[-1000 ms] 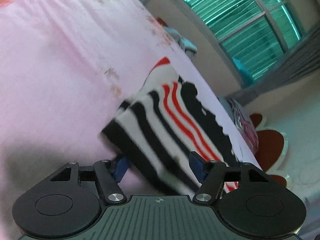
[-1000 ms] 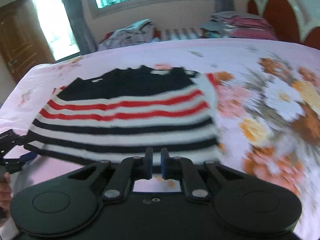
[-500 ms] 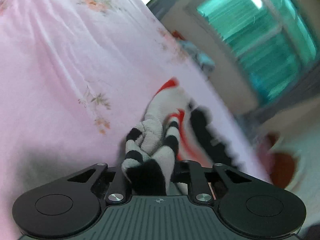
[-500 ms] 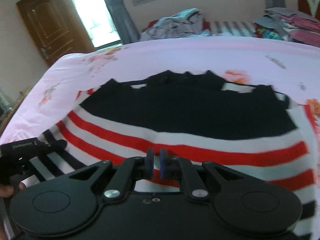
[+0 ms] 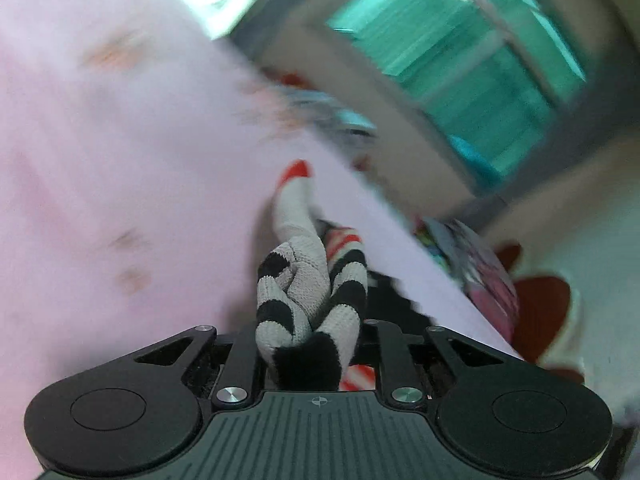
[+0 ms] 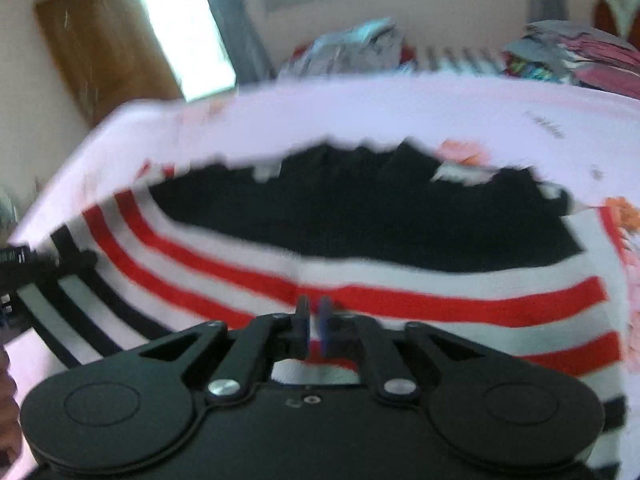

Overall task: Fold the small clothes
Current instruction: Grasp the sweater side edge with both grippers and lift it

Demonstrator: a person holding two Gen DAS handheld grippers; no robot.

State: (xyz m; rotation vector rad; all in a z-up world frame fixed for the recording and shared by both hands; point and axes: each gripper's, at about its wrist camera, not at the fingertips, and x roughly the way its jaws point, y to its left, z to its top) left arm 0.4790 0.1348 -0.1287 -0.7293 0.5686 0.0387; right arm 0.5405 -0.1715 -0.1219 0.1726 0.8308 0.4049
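I see the striped sweater (image 6: 400,280), a ribbed knit in black, white and red bands, spread across the pink floral bedsheet (image 6: 360,112) at frame centre. My left gripper (image 5: 310,344) clamps a bunched, rope-like fold of its hem; a second ago those jaws stood apart around flat fabric. My right gripper (image 6: 314,328) is pinched together on the near edge.

blk/wht/red striped sweater (image 6: 360,240), pink floral bedsheet (image 5: 100,160), teal window blinds (image 5: 460,72), brown door (image 6: 100,48)
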